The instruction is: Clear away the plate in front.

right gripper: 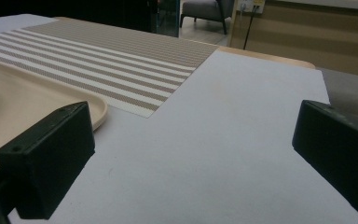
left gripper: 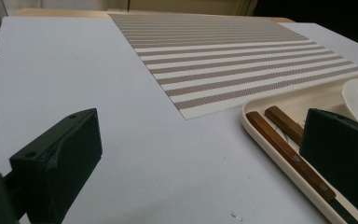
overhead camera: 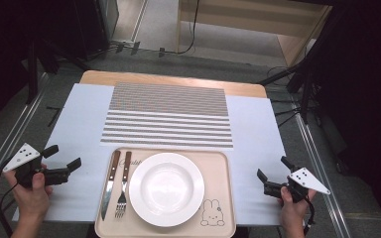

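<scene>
High view: left gripper held low near the desk's left edge, jaws wide apart and empty, aimed at the beige tray. Right gripper near the right edge, equally wide, empty, facing inward. Tray at the near edge holds a knife, a fork and a white plate.

Left gripper view: jaws spread; the knife handle lies beside the right jaw, not touched.

Right gripper view: jaws spread over bare desk; the tray corner lies behind the left jaw.
</scene>
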{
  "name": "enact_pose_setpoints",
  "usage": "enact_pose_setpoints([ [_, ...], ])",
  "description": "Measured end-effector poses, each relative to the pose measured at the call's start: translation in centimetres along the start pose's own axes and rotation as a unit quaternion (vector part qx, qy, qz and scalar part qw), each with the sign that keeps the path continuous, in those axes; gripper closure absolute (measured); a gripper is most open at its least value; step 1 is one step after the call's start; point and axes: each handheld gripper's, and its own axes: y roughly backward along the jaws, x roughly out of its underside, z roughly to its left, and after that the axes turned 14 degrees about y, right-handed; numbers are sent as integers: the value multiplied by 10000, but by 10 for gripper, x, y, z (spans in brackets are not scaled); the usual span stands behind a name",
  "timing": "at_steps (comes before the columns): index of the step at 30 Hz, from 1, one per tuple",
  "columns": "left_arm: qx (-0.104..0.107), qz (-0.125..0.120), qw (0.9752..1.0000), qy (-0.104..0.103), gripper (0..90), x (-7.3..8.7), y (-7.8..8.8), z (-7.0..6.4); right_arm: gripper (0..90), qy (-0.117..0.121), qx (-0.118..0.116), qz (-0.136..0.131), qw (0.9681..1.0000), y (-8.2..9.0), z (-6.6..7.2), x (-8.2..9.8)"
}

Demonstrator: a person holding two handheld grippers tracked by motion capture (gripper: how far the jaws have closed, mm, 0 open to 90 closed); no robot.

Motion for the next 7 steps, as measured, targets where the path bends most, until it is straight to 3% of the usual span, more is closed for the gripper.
enact_pose_setpoints([
  [7, -20, 50, 10000, -31, 0, 1, -2, -1, 0, -21, 11, -1, 10000, 0, 0, 0],
])
